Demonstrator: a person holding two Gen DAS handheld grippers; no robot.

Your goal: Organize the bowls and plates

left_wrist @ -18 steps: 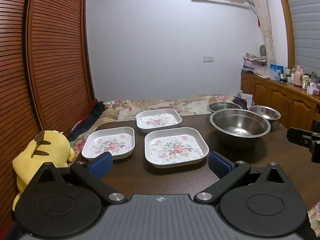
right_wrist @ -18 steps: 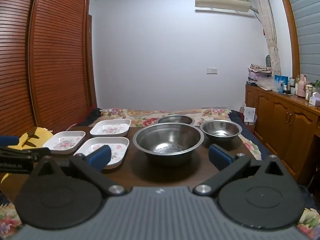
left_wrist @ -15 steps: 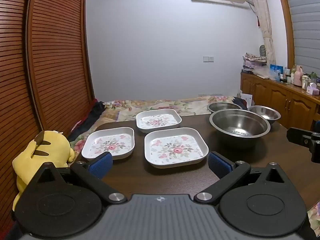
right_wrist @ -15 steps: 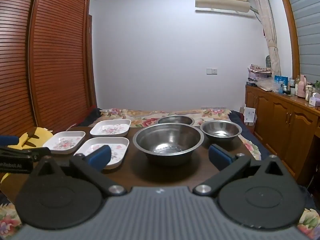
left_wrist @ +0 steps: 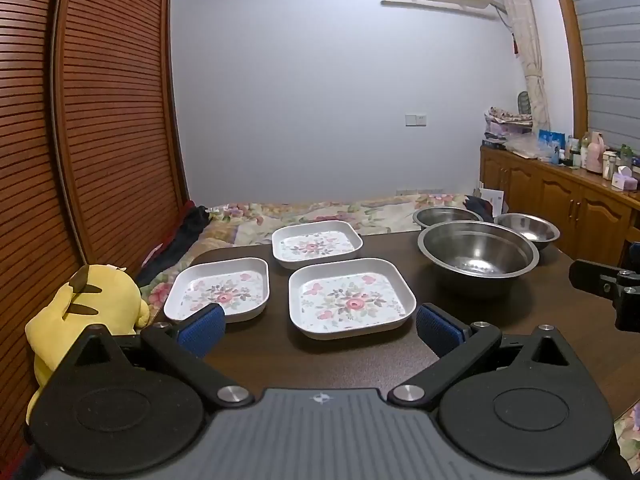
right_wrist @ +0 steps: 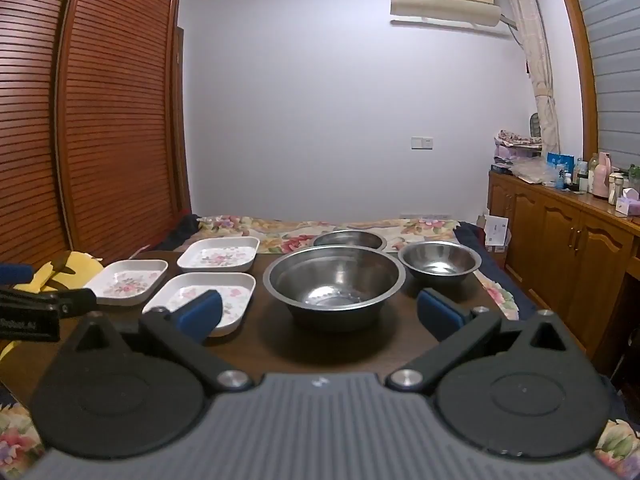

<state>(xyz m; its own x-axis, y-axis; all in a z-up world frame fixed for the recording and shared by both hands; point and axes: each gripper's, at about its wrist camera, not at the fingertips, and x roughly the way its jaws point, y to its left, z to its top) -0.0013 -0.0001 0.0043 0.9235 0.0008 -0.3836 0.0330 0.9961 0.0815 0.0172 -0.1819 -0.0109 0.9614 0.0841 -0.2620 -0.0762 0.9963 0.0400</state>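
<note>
No visible change: plates (left_wrist: 347,304), bowls (right_wrist: 334,280) and both tongs as before.

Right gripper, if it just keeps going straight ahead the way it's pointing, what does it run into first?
Most likely the big steel bowl. It sits on the table straight ahead of the open right gripper, nothing between them. Height is hard to judge, so it might meet the near rim or pass just over it.
</note>
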